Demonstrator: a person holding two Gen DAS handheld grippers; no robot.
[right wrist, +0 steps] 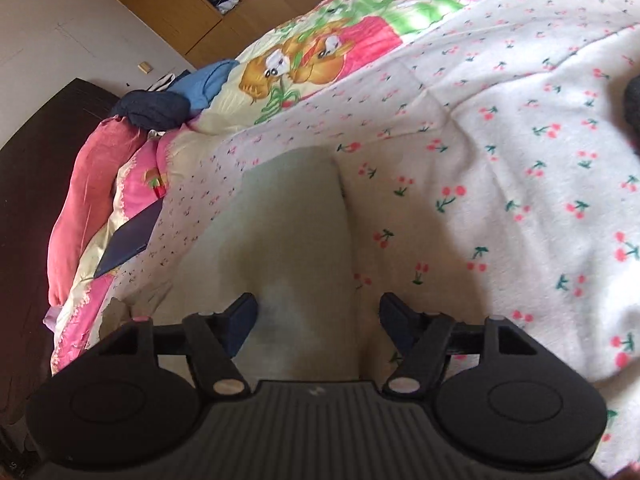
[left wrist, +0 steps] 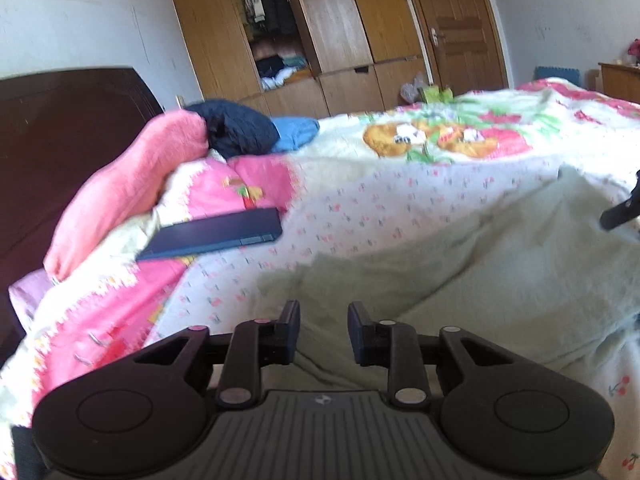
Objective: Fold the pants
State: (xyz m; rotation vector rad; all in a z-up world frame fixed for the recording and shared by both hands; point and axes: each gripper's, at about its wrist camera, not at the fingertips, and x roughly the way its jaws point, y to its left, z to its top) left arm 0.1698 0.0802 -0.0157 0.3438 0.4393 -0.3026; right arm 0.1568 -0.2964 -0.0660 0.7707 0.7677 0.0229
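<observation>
bed (right wrist: 520, 140) w/ pale pants (right wrist: 296, 220); left tongs (left wrist: 323, 330), right tongs (right wrist: 318, 322) agape, empty; pants edges blurred.

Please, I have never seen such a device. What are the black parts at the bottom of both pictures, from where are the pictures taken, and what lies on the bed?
Each picture comes from a camera on a hand-held gripper, looking along its two black fingers. The left gripper and the right gripper are both open and hold nothing. Pale green pants lie on the cherry-print blanket under them. A dark flat case, a pink pillow and dark and blue clothes lie toward the headboard.
</observation>
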